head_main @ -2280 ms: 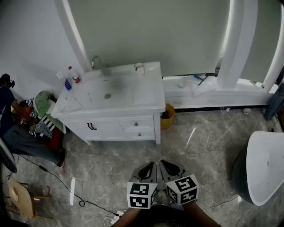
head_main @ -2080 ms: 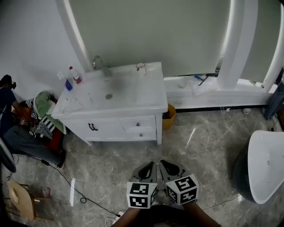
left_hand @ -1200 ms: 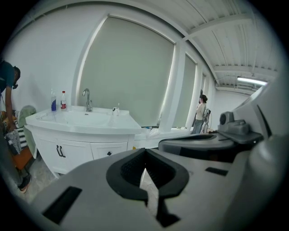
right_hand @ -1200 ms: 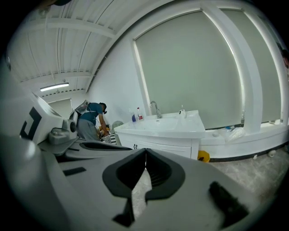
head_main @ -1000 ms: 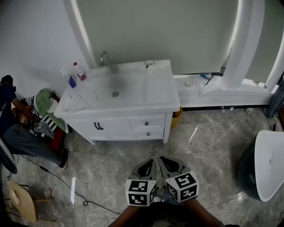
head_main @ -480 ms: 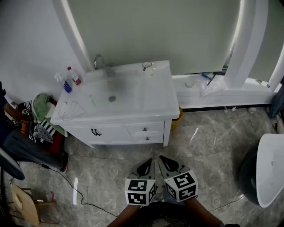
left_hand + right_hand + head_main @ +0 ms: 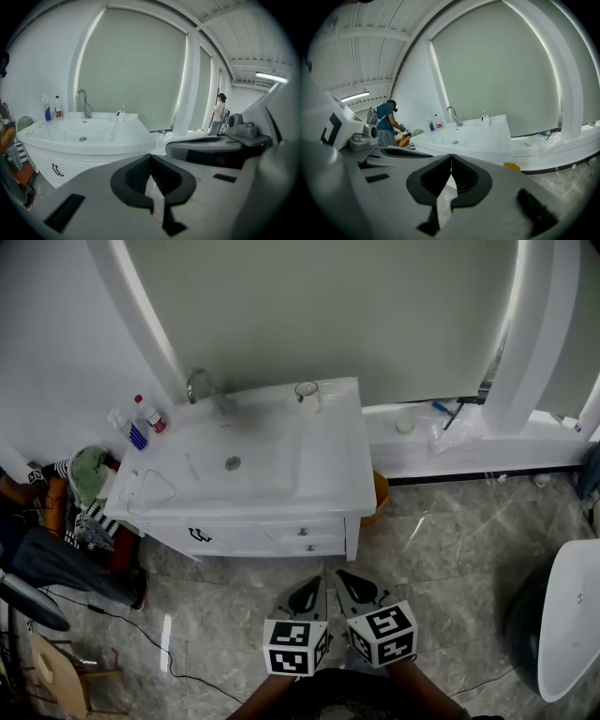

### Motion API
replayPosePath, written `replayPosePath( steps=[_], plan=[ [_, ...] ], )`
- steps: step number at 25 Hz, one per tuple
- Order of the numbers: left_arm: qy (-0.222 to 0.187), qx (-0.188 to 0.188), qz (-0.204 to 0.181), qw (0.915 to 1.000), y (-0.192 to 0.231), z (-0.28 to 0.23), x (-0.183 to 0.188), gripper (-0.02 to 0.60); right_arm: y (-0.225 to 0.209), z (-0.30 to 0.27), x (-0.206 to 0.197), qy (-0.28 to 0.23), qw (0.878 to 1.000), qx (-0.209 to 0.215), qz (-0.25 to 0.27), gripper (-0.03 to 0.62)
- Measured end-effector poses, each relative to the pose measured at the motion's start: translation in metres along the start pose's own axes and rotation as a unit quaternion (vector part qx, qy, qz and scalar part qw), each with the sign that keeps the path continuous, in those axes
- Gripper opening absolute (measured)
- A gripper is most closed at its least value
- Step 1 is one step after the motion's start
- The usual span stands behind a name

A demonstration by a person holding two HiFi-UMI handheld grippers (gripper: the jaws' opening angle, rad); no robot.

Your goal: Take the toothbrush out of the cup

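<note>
A small clear cup (image 7: pixel 306 393) stands at the back right of the white vanity top (image 7: pixel 333 474), beside the basin. It also shows in the left gripper view as a cup (image 7: pixel 121 113) and in the right gripper view as a cup (image 7: pixel 486 117); the toothbrush in it is too small to make out. My left gripper (image 7: pixel 320 582) and right gripper (image 7: pixel 341 576) are side by side over the floor, well short of the vanity. Both are shut and hold nothing. In their own views the left gripper (image 7: pixel 150 156) and right gripper (image 7: pixel 451 155) have their jaws together.
A faucet (image 7: pixel 198 385) and two bottles (image 7: pixel 141 416) are at the vanity's back left. A yellow bin (image 7: pixel 380 492) sits by its right side, a white tub (image 7: pixel 574 615) at far right. Clothes and a seated person (image 7: pixel 37 540) are at left, with a cable (image 7: pixel 141 629) on the floor.
Both grippers, still shut and side by side, have come closer to the vanity, which now sits lower and larger in the head view.
</note>
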State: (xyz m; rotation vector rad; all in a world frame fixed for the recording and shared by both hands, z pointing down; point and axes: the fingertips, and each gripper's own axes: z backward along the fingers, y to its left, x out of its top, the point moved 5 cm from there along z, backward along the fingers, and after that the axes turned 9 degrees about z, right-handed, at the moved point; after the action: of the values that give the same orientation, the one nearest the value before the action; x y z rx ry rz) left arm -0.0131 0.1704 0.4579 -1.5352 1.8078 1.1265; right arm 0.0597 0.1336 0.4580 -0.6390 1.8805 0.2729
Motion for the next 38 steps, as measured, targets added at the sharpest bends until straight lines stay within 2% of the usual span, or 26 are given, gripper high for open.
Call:
replayPosePath(
  steps=[7, 17, 28, 38],
  plan=[
    [0.007, 0.016, -0.006, 0.9998, -0.01, -0.035, 0.023, 0.009, -0.039, -0.015, 0.011, -0.005, 1.0, 0.018, -0.012, 0.011],
    [-0.007, 0.026, -0.007, 0.9996, -0.017, -0.063, 0.046, 0.009, -0.069, -0.028, 0.022, -0.013, 0.999, 0.031, -0.007, 0.011],
    [-0.006, 0.011, -0.009, 0.9999, -0.016, -0.086, 0.057, 0.009, -0.088, -0.04, 0.025, -0.008, 1.0, 0.016, -0.008, 0.011],
    [-0.003, -0.02, -0.012, 0.9997, 0.001, -0.12, 0.079, 0.009, -0.109, -0.068, 0.039, -0.005, 1.0, -0.016, -0.009, 0.011]
  ],
)
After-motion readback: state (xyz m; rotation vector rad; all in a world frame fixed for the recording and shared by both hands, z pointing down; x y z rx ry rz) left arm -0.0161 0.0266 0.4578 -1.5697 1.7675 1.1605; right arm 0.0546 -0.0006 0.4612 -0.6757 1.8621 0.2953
